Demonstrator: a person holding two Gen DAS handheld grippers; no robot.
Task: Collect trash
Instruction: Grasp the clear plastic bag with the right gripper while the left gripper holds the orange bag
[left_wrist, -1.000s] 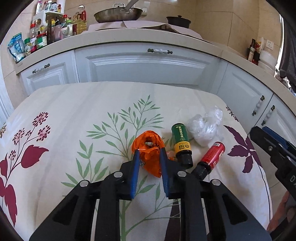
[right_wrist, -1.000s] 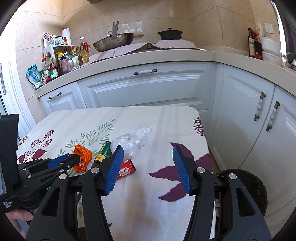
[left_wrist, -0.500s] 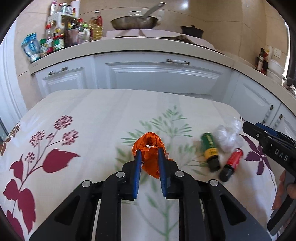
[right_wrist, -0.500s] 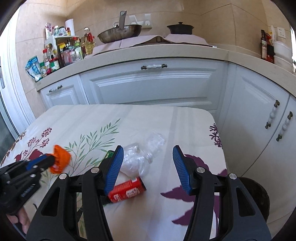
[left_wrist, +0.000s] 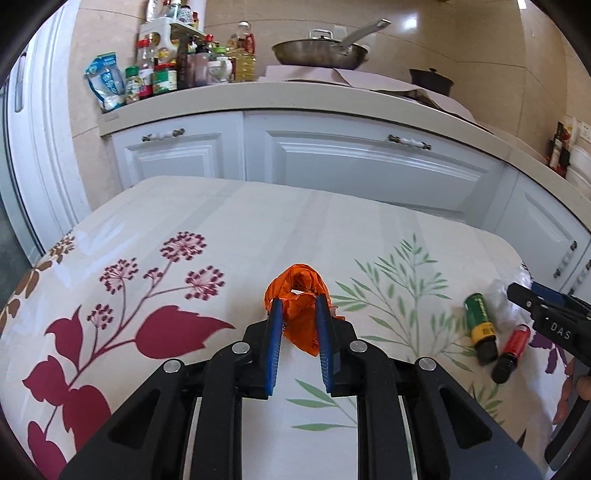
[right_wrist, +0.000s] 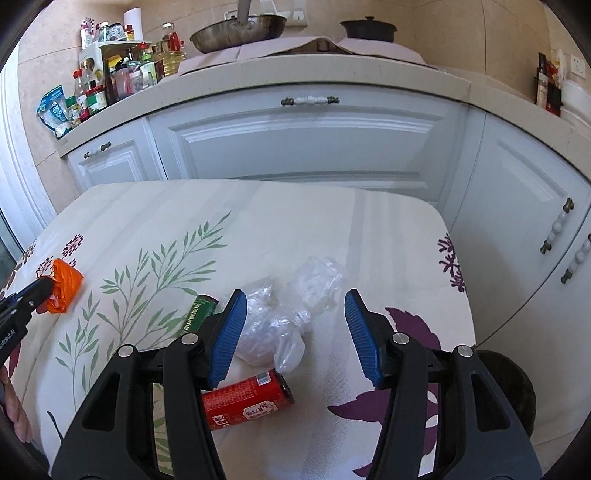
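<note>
Orange wrapper: You have the crumpled orange plastic wrapper pinched between the blue pads of your left gripper, out over the red flower print on the left part of the table. In the right wrist view it shows at the far left edge, well apart from the rest of the trash.
Left gripper: Your jaws are drawn in close and clamp the wrapper; its loose folds bulge out past the fingertips and hang down between the pads.
Clear plastic bag: The crumpled clear plastic bag lies on the table on the right part, straight ahead of your right gripper and between the lines of its two pads.
Right gripper: Your jaws stand apart with nothing pressed between them; the pads do not touch the bag.
Red bottle: The small red bottle lies on its side just below the bag, beside your right gripper's left finger.
Green bottle: The green bottle with a yellow label band lies on its side next to the red one; in the right wrist view your finger hides part of it.
Table: A cloth printed with green leaves and red and purple flowers covers it.
Surroundings: White kitchen cabinets stand behind the table, with a frying pan on the counter above them.
</note>
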